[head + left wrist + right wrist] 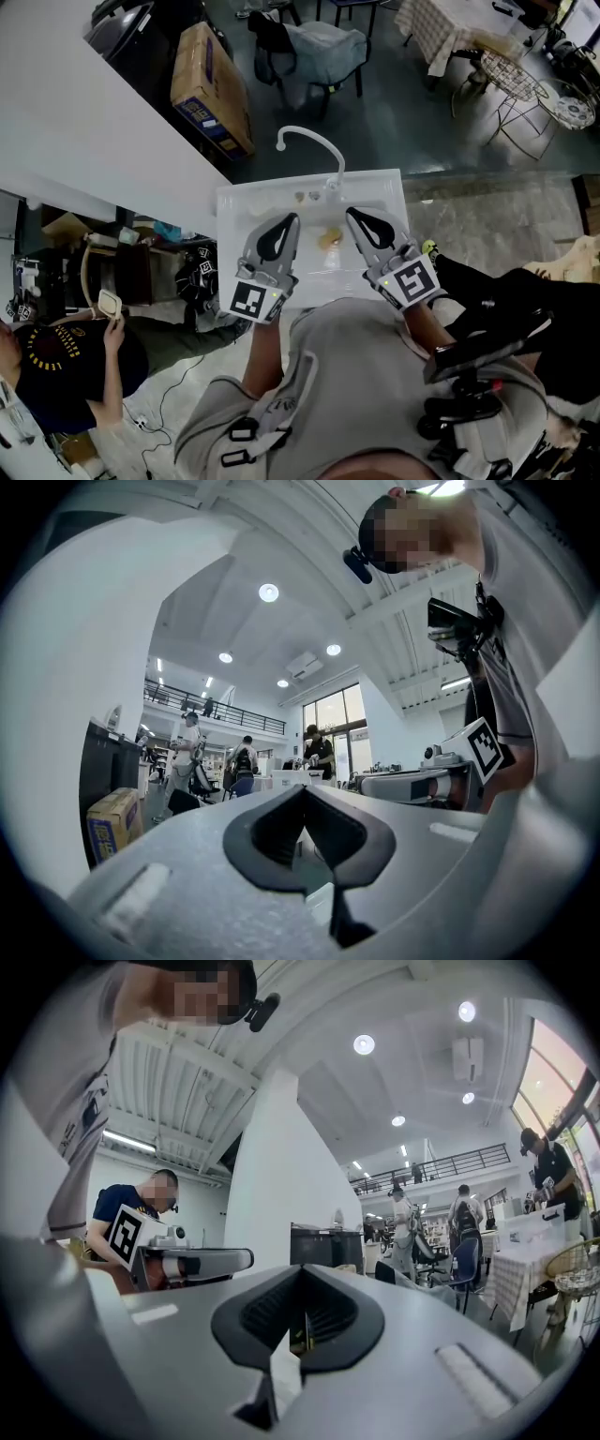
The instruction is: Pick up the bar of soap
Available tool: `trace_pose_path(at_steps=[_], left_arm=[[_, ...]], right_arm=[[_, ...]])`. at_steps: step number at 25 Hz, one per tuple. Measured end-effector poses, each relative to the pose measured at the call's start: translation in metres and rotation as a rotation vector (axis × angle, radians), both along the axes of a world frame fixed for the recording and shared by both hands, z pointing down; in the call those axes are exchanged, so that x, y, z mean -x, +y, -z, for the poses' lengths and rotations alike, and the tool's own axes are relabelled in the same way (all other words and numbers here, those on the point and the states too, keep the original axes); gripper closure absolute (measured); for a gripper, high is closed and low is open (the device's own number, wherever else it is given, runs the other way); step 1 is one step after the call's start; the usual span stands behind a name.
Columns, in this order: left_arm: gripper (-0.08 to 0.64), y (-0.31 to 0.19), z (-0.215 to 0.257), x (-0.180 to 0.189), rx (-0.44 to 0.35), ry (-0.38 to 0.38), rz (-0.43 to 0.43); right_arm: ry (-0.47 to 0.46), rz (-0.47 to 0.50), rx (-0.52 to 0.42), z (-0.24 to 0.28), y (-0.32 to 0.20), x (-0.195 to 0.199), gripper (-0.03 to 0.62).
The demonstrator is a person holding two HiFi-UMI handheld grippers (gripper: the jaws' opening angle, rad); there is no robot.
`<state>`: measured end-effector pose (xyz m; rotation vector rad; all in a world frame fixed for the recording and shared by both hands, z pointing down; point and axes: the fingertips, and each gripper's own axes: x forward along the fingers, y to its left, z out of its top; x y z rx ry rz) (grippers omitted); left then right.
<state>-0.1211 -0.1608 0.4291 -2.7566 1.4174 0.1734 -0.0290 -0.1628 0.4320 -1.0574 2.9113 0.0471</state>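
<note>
A yellowish bar of soap (328, 239) lies in the white sink (242, 202), under the curved white faucet (310, 141). My left gripper (292, 218) hovers over the basin just left of the soap, its jaws shut with nothing between them. My right gripper (351, 213) hangs just right of the soap, jaws together and empty. In the left gripper view the closed tips (302, 789) point level across the room, and the right gripper view shows the same (300, 1269). The soap is hidden in both gripper views.
A cardboard box (211, 89) leans by the white wall behind the sink. A chair draped with cloth (319, 47) and a wire chair (516, 80) stand farther back. A person (56, 366) sits at lower left. Dark gear lies at the right (525, 309).
</note>
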Motion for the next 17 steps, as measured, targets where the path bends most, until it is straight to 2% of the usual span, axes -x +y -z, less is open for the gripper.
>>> trace_pose_path(at_steps=[17], left_arm=[[0.571,0.0027,-0.0062,-0.0053,0.018,-0.007,-0.002]], right_arm=[[0.013,0.009,-0.005,-0.0034,0.0016,-0.0017,0.592]])
